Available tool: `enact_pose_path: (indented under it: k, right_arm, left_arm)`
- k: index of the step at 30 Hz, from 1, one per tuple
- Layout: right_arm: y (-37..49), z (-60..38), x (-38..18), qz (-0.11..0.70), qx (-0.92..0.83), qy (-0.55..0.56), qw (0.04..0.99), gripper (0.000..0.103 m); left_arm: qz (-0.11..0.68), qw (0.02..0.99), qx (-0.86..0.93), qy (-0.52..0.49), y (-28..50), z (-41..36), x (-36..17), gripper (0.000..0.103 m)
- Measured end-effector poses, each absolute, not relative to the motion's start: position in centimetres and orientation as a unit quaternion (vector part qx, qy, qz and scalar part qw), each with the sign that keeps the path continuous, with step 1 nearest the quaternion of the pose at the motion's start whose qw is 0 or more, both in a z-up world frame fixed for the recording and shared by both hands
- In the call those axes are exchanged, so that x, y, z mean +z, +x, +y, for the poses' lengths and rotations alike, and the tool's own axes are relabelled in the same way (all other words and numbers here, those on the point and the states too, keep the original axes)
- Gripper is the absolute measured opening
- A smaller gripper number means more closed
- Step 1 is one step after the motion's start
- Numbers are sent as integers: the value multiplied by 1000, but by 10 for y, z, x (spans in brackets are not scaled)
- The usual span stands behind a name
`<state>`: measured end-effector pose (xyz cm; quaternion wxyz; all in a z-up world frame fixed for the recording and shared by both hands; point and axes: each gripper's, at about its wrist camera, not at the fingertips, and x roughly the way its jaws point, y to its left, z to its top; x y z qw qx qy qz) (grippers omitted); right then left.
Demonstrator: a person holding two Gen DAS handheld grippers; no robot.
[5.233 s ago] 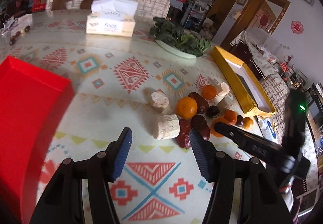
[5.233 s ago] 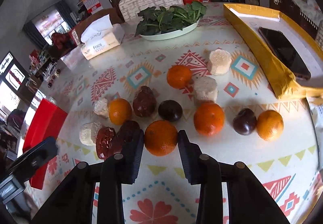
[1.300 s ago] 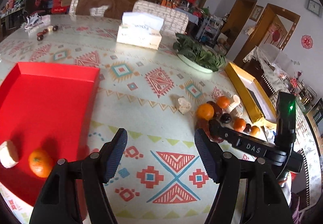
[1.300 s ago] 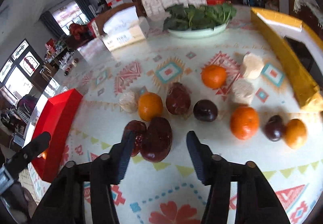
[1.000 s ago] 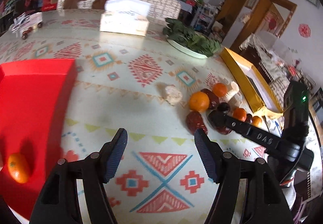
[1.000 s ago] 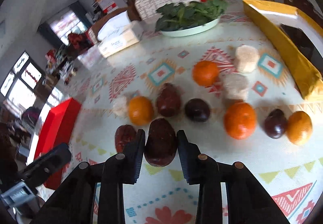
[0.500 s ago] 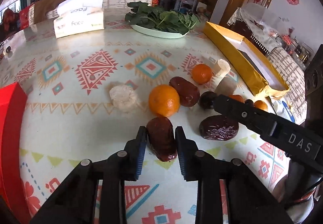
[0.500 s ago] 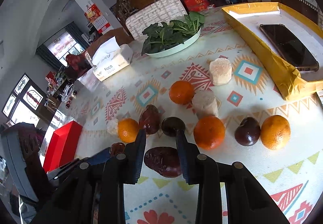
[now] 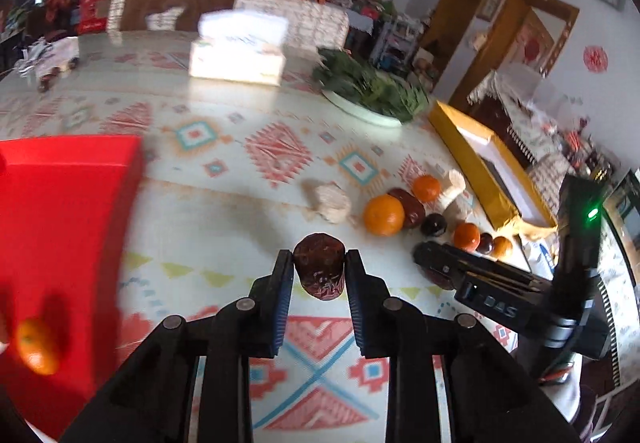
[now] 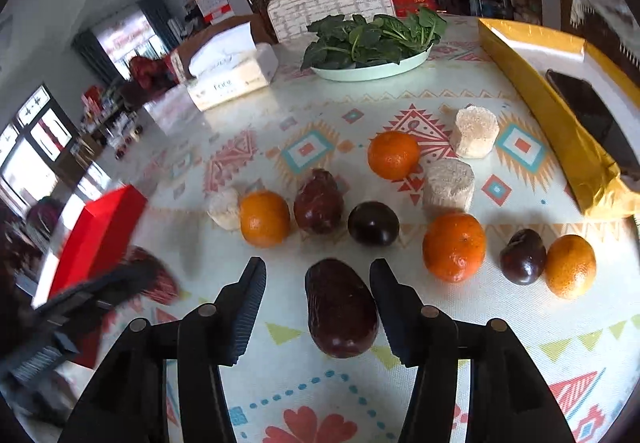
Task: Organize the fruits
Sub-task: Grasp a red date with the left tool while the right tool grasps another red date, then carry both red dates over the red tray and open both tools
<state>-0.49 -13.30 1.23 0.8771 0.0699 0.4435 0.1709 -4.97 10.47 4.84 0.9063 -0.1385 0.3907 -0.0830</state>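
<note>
My left gripper (image 9: pixel 319 272) is shut on a dark red date (image 9: pixel 320 272) and holds it above the table, right of the red tray (image 9: pixel 60 227). An orange (image 9: pixel 37 340) lies in the tray. My right gripper (image 10: pixel 318 297) is open, its jaws on either side of a large dark red date (image 10: pixel 340 307) that lies on the table. Beyond it lie several oranges (image 10: pixel 264 218), another date (image 10: pixel 318 201), dark plums (image 10: pixel 373 224) and pale sugarcane pieces (image 10: pixel 448 185). The left gripper with its date shows blurred at the left in the right wrist view (image 10: pixel 152 279).
A yellow box (image 10: pixel 560 119) holding a phone stands at the right. A plate of greens (image 10: pixel 372 43) and a tissue box (image 10: pixel 230 71) sit at the back. The right gripper's body (image 9: pixel 500 295) crosses the left wrist view. Chairs stand behind the table.
My left gripper has lifted its date and swung left toward the red tray. My right gripper has opened and let its date down onto the table.
</note>
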Motion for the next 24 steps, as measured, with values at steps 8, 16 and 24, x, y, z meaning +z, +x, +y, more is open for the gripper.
enact_pose_path:
  k: [8, 16, 24]
  right_arm:
    - [-27, -134, 23, 443, 178, 91, 874, 34]
    - [-46, -56, 70, 433, 303, 117, 841, 34]
    - [-53, 74, 64, 461, 375, 66, 802, 34]
  left_arm:
    - [352, 919, -33, -174, -87, 185, 72, 25]
    - [350, 919, 45, -178, -104, 276, 69, 25]
    - [372, 904, 75, -195, -96, 327, 47, 25]
